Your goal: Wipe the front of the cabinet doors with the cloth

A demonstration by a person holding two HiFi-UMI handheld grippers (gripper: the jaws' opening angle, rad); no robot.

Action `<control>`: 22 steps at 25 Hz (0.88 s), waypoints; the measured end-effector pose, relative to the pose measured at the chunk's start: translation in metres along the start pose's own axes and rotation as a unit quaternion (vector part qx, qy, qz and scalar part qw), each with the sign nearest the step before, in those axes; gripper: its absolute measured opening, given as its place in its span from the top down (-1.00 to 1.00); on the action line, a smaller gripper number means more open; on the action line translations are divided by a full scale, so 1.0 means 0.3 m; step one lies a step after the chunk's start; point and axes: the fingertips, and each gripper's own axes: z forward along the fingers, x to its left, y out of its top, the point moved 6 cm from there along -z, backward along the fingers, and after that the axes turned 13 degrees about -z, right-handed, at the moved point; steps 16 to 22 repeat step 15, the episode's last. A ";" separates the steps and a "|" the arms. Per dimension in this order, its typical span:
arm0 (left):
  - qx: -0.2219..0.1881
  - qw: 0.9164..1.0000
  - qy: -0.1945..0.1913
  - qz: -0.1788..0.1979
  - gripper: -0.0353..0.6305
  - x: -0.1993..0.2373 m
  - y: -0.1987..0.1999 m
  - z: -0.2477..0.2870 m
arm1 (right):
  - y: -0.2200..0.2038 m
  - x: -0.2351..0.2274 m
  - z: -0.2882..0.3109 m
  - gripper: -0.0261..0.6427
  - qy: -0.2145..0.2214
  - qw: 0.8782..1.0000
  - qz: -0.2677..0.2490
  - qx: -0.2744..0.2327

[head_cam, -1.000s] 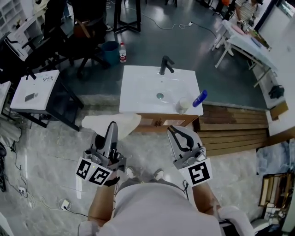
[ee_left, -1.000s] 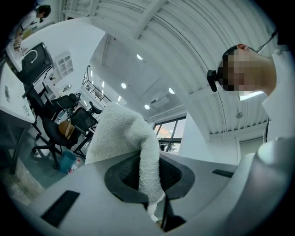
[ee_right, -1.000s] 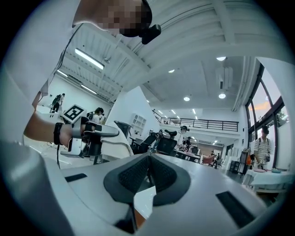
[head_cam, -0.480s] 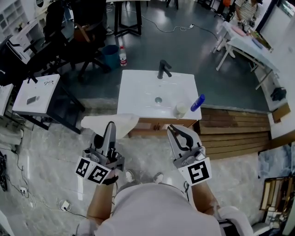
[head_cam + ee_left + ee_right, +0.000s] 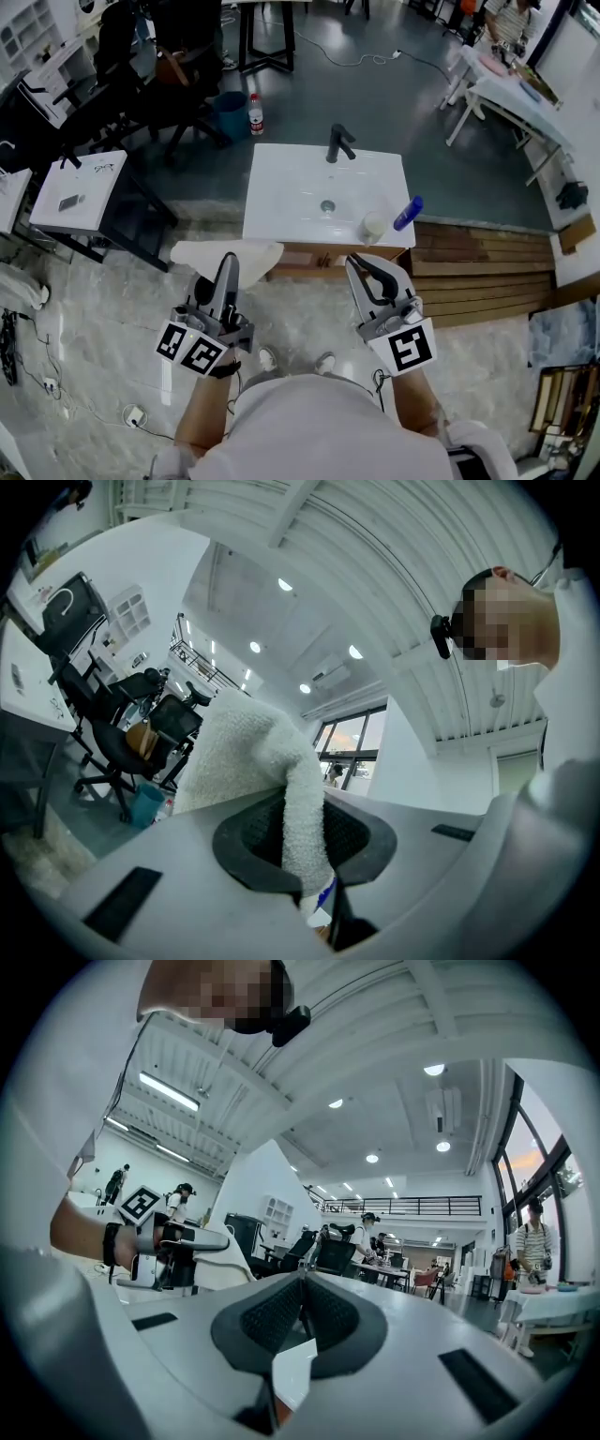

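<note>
My left gripper (image 5: 228, 261) is shut on a white fluffy cloth (image 5: 223, 257), which hangs in front of the cabinet's left corner. In the left gripper view the cloth (image 5: 258, 757) spills out between the pads of that gripper (image 5: 302, 841). The wooden cabinet doors (image 5: 328, 253) show as a thin brown strip under the white sink top (image 5: 281, 192). My right gripper (image 5: 356, 264) is shut with nothing in it, held just before the cabinet's right half. In the right gripper view the closed right gripper (image 5: 302, 1309) points level, with the left gripper (image 5: 178, 1241) off to its left.
A black faucet (image 5: 337, 145), a white cup (image 5: 374, 225) and a blue bottle (image 5: 407, 213) stand on the sink top. A white side table (image 5: 80, 192) is at the left and wooden decking (image 5: 478, 272) at the right. The person's shoes (image 5: 267, 358) rest on the marble floor.
Both grippers keep the same pose and grip. Only the head view has shifted slightly, so the sink sits a little differently in the frame.
</note>
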 end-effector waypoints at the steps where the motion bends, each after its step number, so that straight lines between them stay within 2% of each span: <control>1: 0.001 1.000 -0.001 0.001 0.74 0.000 0.002 0.005 | 0.000 -0.002 0.001 0.79 -0.001 1.000 0.000 0.000; 22: 0.002 1.000 -0.008 0.003 0.74 0.033 0.019 0.036 | -0.020 -0.014 0.031 0.79 -0.009 1.000 0.002 0.001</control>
